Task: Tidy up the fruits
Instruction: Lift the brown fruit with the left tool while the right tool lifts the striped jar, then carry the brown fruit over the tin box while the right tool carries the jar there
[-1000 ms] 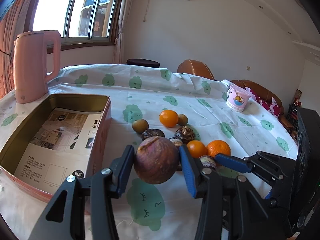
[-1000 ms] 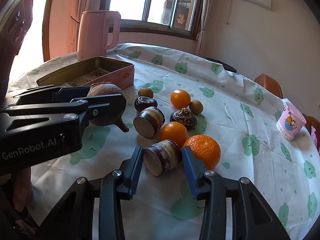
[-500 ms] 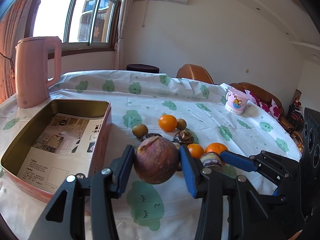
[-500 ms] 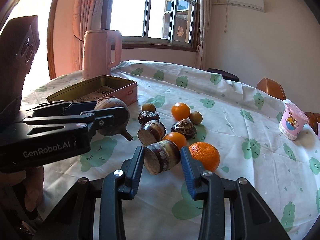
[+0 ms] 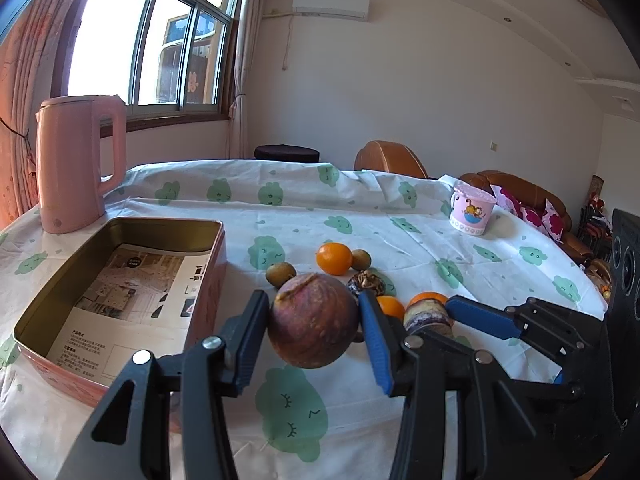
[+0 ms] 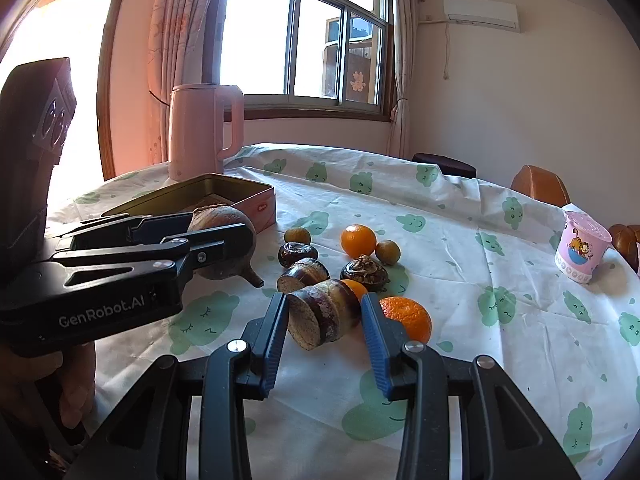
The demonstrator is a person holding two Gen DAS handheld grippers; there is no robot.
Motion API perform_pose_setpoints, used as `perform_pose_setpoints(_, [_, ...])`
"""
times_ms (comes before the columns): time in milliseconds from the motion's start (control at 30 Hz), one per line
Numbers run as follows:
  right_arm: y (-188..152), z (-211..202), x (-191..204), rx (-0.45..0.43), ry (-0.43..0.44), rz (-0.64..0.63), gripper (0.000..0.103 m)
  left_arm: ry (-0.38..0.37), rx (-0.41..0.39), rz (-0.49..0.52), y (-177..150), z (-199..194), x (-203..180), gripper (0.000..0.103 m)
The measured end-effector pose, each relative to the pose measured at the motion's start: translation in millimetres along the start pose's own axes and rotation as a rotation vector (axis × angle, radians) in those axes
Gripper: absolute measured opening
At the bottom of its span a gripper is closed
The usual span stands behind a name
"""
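both grippers have risen since a second ago, and the fruit each one carries now hangs clear of the tablecloth. the left gripper is clamped on a round purple-brown fruit, held just beside the near right corner of the open tin box. the right gripper pinches a dark banded cylinder piece above the pile of oranges and small brown fruits. to do this step well, probably carry the round fruit left over the tin's rim, lower it onto the paper lining before loosening the grip, and keep the two tools from crossing. the round fruit may roll once released, so set it low and near a wall.
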State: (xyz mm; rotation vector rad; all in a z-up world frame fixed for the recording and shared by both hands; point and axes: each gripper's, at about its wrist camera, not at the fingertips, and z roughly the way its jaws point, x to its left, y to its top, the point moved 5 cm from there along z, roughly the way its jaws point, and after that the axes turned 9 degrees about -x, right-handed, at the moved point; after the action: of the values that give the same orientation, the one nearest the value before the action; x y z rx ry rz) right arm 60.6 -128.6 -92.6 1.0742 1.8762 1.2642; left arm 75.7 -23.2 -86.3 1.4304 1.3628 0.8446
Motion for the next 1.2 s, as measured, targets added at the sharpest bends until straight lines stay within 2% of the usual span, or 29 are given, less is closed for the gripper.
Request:
perform_pose_setpoints(767, [5.1,-12.3,1.0,-0.090,0.004,-0.014,0.039,0.020,-0.069,0.030,3.8,-14.1,-1.0,0.048])
perform_pose_setpoints(900, [10.6,-12.0,-0.5,-0.097,0.021,0.009,0.040,0.037,-0.061,0.023,5.1,-15.5,6.7,0.048])
perform_pose_setpoints(1200, [31.4,-11.7,11.1,-0.129,0.021,-0.035,0.040,0.085,-0.068,0.008,13.1,-22.5,28.3,0.048])
